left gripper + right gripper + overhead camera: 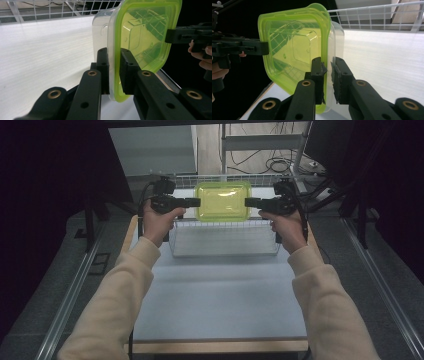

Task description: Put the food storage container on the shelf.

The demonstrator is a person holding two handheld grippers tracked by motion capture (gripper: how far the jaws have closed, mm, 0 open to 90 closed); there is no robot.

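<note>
A clear plastic container with a lime-green lid [223, 201] is held in the air over the far part of the table, between my two grippers. My left gripper [197, 202] is shut on the lid's left rim. In the left gripper view, the left gripper [114, 53] pinches the green lid [142, 37] edge, with the clear body [100, 27] to its left. My right gripper [247, 202] is shut on the opposite rim. In the right gripper view, the right gripper [327, 62] clamps the lid [292, 45] edge beside the clear body [337, 35].
A white wire basket [225, 242] stands on the white table mat [220, 295] directly below and in front of the container; its mesh wall [374, 15] rises behind. Metal rails [75, 285] flank the table. Cables and a frame lie beyond the far edge.
</note>
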